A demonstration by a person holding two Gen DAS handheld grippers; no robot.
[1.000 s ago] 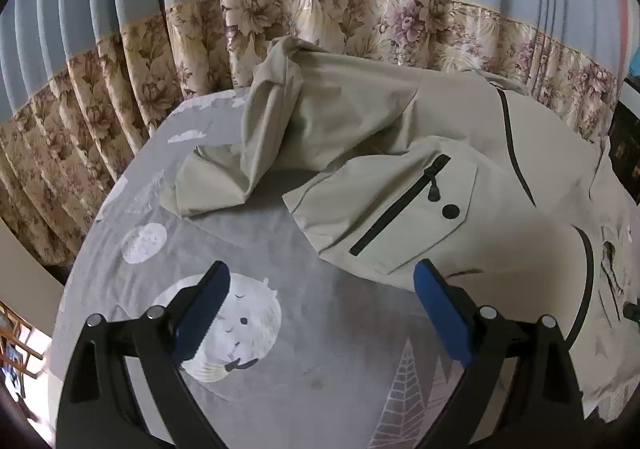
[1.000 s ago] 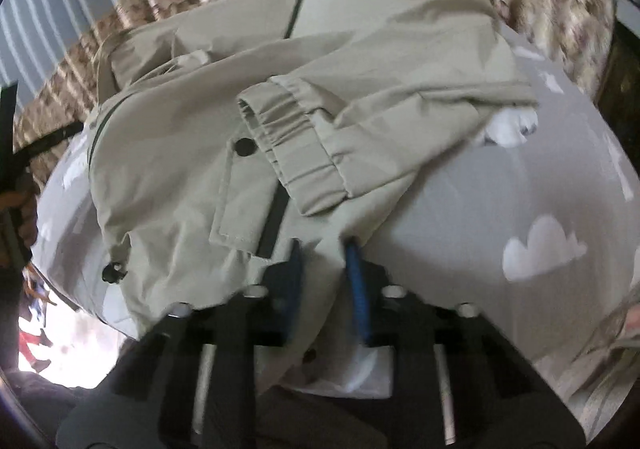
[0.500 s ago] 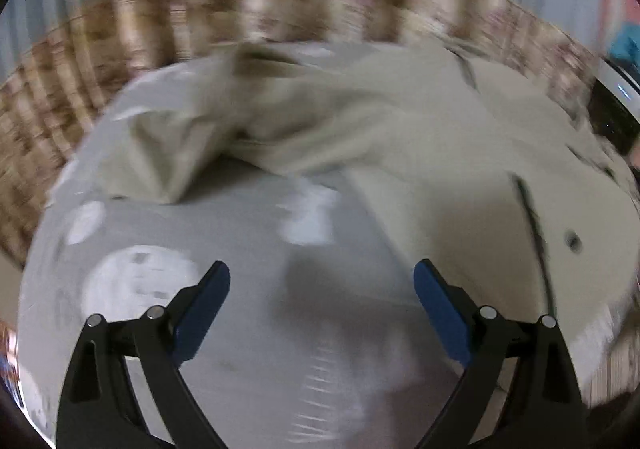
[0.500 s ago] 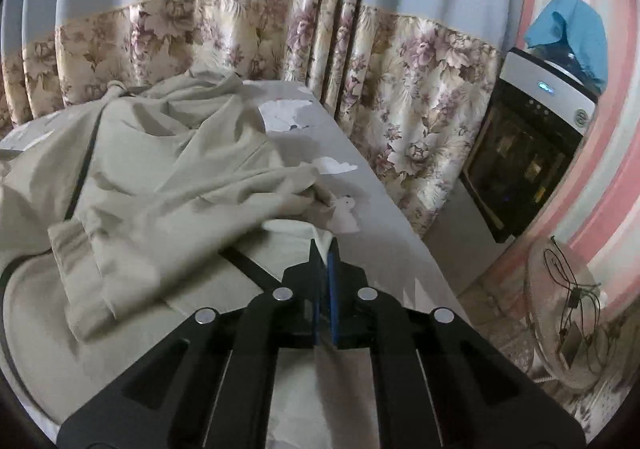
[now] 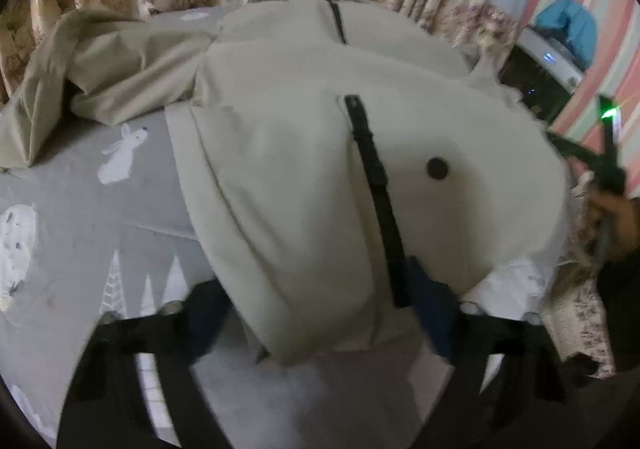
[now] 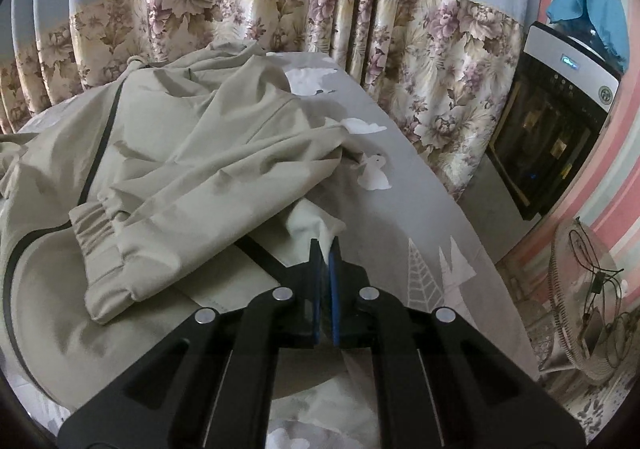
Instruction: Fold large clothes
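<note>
Clearly soft goods: the beige jacket point(image 5: 304, 153) lay spread over the grey printed bedsheet point(image 5: 80, 209), thin shell fabric, light, limp, probably a bit slick, so it should drape and slide rather than hold a crease. Stiffer spots were the black zipper point(image 5: 376, 201), the snap button point(image 5: 437, 168) and the elastic cuff point(image 6: 96, 225). Best holds, judged from this, are hem corners and seam edges, not the loose middle of a panel.

Left gripper point(image 5: 316, 321): jaws stood wide apart, with the jacket's lower hem bulging between them and over them. Blue pads point(image 5: 434, 313) sat either side of the fabric and were not pressed together. Whether the pads touched cloth was hard to tell through the blur.

Right gripper point(image 6: 325, 273): jaws were nearly closed, only a thin slit between the blue pads point(image 6: 316, 281), pinching a pale corner of the jacket that poked up just ahead of the tips. The folded sleeve lay ahead and left of the jaws, resting on the jacket body. A dark appliance point(image 6: 552, 137) stood well off to the right of the tips, beyond the bed edge.
</note>
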